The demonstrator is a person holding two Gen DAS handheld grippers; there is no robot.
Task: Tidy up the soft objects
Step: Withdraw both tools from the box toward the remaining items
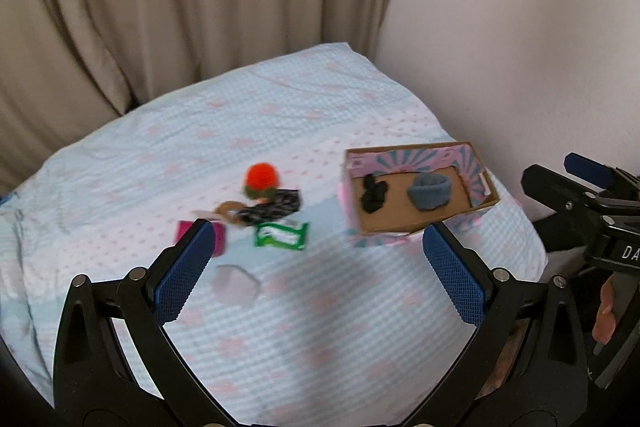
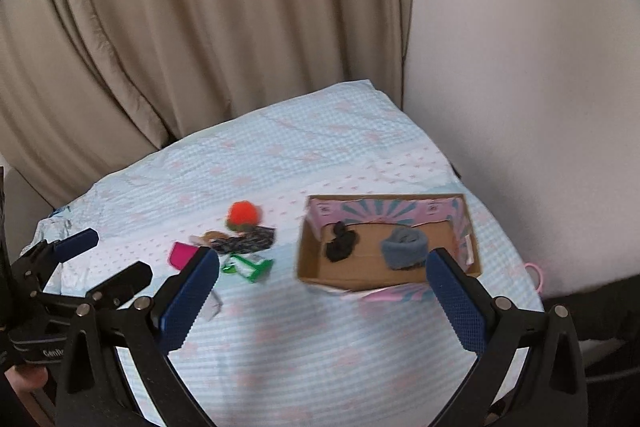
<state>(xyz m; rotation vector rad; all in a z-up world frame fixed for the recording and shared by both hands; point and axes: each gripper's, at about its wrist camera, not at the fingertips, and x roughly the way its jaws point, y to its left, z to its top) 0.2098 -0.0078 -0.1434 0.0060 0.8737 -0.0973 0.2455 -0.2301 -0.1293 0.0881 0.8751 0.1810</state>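
An open cardboard box [image 1: 476, 183] [image 2: 308, 263] lies on the bed at the right. It holds a black cloth piece [image 1: 373, 194] [image 2: 341, 246] and a rolled grey-blue sock [image 1: 430, 191] [image 2: 404, 247]. Left of it lie an orange-and-green pompom [image 1: 261, 179] [image 2: 242, 214], a dark patterned cloth [image 1: 276, 209] [image 2: 248, 241], a green packet [image 1: 282, 235] [image 2: 248, 267], a magenta item [image 1: 218, 241] [image 2: 182, 254] and a grey pad [image 1: 236, 285]. My left gripper [image 1: 316, 247] is open above the bedspread. My right gripper [image 2: 322, 277] is open, near the box's front.
The bed has a light blue spread with pink marks [image 1: 320, 115] [image 2: 312, 347]. Beige curtains [image 1: 160, 7] hang behind it and a white wall [image 1: 520, 27] stands at the right. A pink loop [image 2: 534, 273] lies at the bed's right edge.
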